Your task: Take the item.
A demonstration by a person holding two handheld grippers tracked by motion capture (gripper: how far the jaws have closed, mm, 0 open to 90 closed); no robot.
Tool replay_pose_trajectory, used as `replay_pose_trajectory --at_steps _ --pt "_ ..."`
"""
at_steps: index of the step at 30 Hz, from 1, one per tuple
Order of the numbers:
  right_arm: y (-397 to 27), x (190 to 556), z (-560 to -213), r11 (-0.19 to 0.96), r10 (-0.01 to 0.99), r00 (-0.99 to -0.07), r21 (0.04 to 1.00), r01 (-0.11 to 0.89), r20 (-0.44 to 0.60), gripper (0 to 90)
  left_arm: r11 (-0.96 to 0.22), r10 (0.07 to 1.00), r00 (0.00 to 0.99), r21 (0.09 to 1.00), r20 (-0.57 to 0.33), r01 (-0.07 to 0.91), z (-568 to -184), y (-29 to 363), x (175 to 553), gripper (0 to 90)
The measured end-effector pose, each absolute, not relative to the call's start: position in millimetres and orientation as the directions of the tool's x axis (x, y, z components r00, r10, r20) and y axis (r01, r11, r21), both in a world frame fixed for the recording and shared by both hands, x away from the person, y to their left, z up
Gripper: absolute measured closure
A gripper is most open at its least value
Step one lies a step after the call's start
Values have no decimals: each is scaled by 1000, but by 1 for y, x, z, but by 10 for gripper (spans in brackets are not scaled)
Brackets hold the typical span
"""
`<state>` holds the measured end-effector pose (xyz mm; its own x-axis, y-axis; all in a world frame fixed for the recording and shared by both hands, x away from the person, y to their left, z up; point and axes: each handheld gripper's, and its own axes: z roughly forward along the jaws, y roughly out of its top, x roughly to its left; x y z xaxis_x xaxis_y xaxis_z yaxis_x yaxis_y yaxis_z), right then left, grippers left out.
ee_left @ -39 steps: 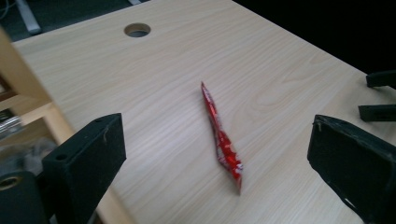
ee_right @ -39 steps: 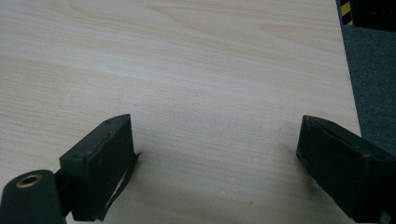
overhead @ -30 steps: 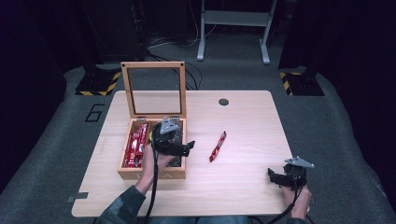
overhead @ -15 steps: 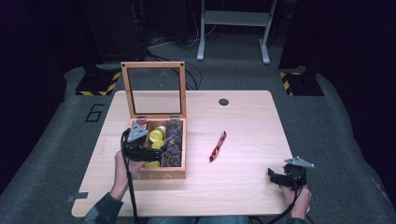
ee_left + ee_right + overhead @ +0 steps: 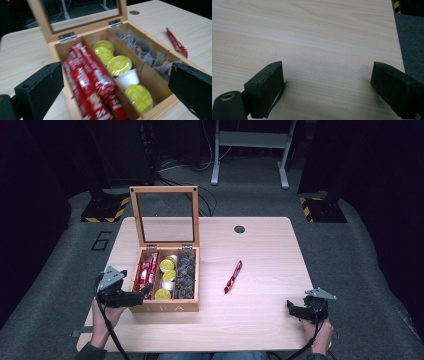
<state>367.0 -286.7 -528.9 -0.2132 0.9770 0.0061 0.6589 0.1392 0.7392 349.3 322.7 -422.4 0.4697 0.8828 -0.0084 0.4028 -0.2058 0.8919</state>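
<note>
Between picks — left gripper [image 5: 142,292] spread wide, empty, at wooden box [image 5: 165,308] front-left corner; right gripper [image 5: 291,308] likewise spread, idle near table [image 5: 260,320] edge. Red sachet [image 5: 233,276] right of box — probably next: reach, straddle, pinch.

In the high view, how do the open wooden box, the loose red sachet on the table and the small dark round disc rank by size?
Largest to smallest:
1. Open wooden box
2. Loose red sachet
3. Small dark round disc, lying farther from the camera, though clearly smallest.
</note>
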Motion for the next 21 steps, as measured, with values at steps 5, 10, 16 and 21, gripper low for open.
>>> replay_pose_trajectory --at_steps 5,10,16,21 --pt "-287 367 -529 139 977 -213 739 659 6 107 -190 903 429 883 -13 429 -434 349 333 0" --pt "-287 367 -529 139 977 -213 739 659 6 107 -173 909 415 886 -24 430 -442 364 323 0" --pt "-287 367 -529 139 977 -212 739 659 6 107 -178 902 430 874 -39 452 -463 381 310 0" --pt "-286 367 -529 138 977 -212 739 659 6 107 -237 903 430 828 -5 508 -489 387 308 0"
